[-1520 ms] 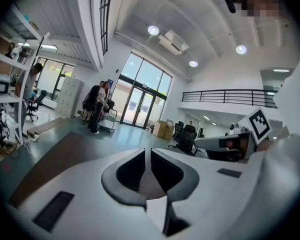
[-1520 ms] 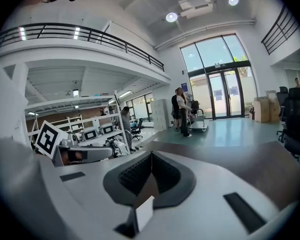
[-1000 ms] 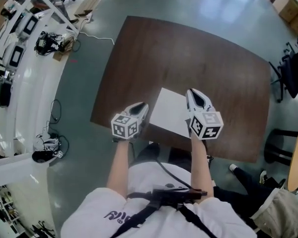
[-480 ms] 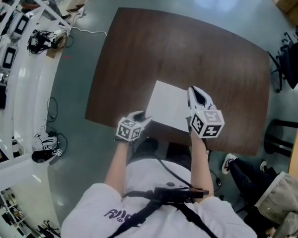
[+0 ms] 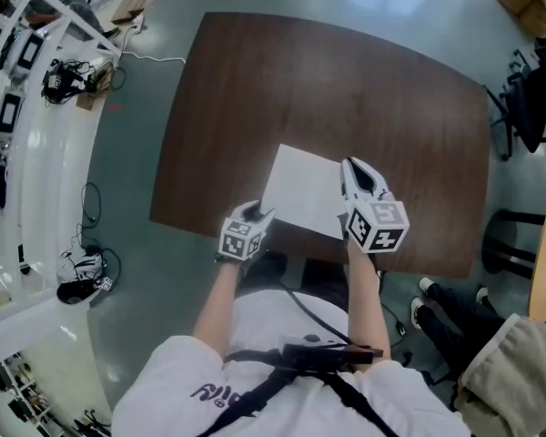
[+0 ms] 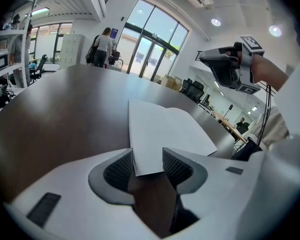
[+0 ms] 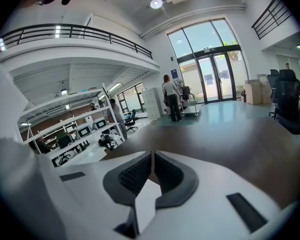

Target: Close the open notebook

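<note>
The open notebook (image 5: 300, 194) lies flat with blank white pages up, near the front edge of the dark brown table (image 5: 346, 89). My left gripper (image 5: 255, 213) is low at the notebook's near left corner. Its jaws have just been opening and now stand open, with that corner (image 6: 148, 154) lying between the pads without being pressed. The right gripper (image 5: 353, 171) hovers above the notebook's right side and is shut with nothing in it. From the left gripper view it hangs in the air (image 6: 225, 69) over the pages (image 6: 165, 126).
The table's near edge (image 5: 282, 244) runs just in front of my body. Dark office chairs (image 5: 532, 107) stand to the right. White shelving with equipment and cables (image 5: 36, 71) lines the left. A person (image 6: 101, 46) stands far off by the glass doors.
The left gripper has dropped from above the table down to the notebook's near left corner, and its jaws have spread apart. The right gripper has hardly shifted.
</note>
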A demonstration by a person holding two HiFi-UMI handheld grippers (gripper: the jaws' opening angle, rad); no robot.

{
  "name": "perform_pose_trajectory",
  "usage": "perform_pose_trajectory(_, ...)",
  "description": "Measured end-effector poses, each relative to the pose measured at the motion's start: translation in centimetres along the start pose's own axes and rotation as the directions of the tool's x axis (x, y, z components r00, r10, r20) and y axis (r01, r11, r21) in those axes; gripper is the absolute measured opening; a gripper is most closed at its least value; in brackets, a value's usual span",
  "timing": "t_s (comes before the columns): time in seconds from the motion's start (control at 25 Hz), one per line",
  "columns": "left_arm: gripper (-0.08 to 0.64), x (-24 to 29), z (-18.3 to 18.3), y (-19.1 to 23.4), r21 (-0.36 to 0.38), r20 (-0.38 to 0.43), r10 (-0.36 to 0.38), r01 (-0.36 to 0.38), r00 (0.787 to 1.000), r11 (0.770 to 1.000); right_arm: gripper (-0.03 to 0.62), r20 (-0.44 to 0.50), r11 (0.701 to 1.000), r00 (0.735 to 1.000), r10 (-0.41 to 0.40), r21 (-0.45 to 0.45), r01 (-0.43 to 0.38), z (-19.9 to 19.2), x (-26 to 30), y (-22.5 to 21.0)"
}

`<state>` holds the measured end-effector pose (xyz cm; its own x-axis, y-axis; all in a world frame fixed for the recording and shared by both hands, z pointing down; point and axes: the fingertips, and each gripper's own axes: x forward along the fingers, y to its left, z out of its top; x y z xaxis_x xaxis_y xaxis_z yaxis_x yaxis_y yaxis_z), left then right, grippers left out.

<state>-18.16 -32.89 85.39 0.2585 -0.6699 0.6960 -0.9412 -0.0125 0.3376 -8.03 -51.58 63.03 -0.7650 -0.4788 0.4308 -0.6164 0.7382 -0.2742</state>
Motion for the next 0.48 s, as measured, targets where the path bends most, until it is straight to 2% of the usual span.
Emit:
perform_pose_trajectory(0.08, 0.147, 0.1, 0.0, 0.3, -0.005, 0.004, 0.018, -0.018, 1.0, 1.0, 0.005, 0.0, 1.0, 1.0, -0.001, -0.001, 0.001, -0.1, 0.0, 0.0)
perform_pose_trajectory(0.28, 0.146, 0.3, -0.1, 1.2, 0.019, -0.002, 0.116, -0.116, 0.993, 0.993, 0.005, 0.007, 1.0, 1.0, -0.004, 0.0, 0.004, 0.1, 0.0, 0.3)
perform_pose_trajectory(0.48, 0.128, 0.4, -0.8, 1.8, 0.04, -0.053, 0.192, -0.19, 0.98, 0.981, 0.005, 0.022, 1.0, 1.0, -0.008, -0.001, 0.008, 0.4, -0.1, 0.8)
